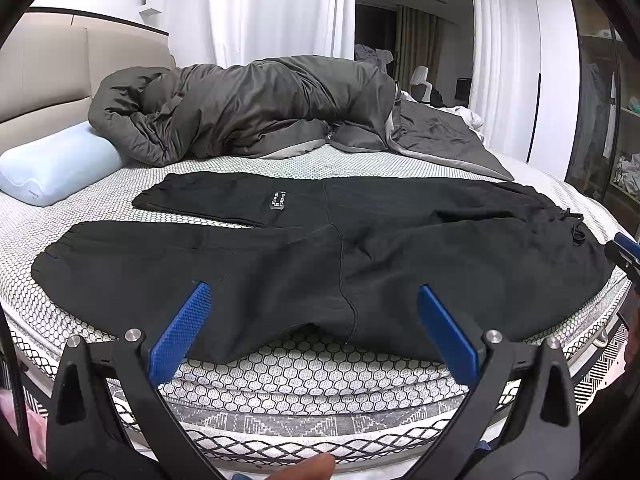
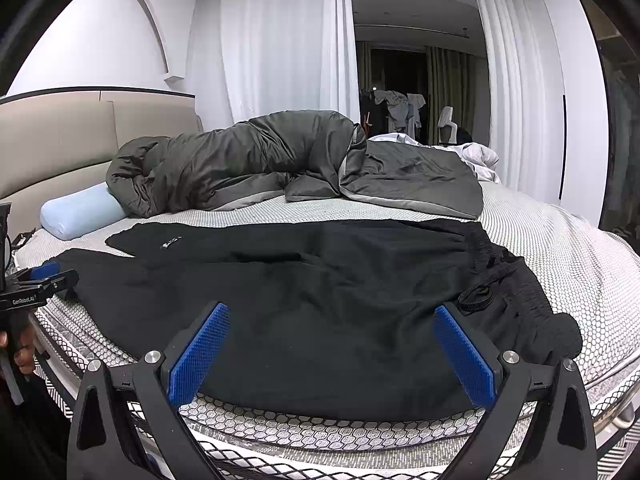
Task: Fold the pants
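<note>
Black pants (image 1: pixel 320 248) lie flat across the bed, legs to the left, waistband with drawstring (image 1: pixel 568 220) to the right. A white label (image 1: pixel 277 199) shows on the far leg. My left gripper (image 1: pixel 314 300) is open and empty, hovering over the near leg edge by the crotch seam. My right gripper (image 2: pixel 332 320) is open and empty over the pants (image 2: pixel 320 292) near the waistband (image 2: pixel 512 292) end. The left gripper also shows at the left edge of the right wrist view (image 2: pixel 40 280), and the right gripper at the right edge of the left wrist view (image 1: pixel 626 250).
The mattress (image 1: pixel 320 372) has a honeycomb cover; its near edge is just below the grippers. A grey duvet (image 1: pixel 248 108) is bunched at the back. A pale blue pillow (image 1: pixel 56 166) lies at the left by the headboard (image 1: pixel 48 72).
</note>
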Available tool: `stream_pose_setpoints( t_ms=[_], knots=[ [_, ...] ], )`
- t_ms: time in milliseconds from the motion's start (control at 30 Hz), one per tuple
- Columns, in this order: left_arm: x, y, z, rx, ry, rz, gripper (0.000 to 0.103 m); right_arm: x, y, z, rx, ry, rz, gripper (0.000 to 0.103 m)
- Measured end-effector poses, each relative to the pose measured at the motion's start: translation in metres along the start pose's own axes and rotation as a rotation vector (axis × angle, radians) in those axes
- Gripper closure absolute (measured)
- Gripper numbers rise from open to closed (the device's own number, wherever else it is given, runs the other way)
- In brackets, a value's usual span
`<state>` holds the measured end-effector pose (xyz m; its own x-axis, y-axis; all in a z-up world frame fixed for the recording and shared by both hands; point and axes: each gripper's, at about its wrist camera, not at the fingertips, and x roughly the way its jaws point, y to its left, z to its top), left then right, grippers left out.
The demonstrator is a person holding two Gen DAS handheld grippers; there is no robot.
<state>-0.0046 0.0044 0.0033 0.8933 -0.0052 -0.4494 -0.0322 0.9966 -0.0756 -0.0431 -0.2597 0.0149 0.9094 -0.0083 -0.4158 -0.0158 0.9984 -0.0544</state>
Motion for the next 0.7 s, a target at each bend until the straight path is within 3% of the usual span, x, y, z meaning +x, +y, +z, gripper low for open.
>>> stream_pose_setpoints(
  t_ms=[700],
  knots=[
    [-0.0001, -0.0003, 0.0, 0.0, 0.001, 0.001, 0.001, -0.0009, -0.0017, -0.0003, -0.014, 0.003, -0.01, 0.0]
  ],
)
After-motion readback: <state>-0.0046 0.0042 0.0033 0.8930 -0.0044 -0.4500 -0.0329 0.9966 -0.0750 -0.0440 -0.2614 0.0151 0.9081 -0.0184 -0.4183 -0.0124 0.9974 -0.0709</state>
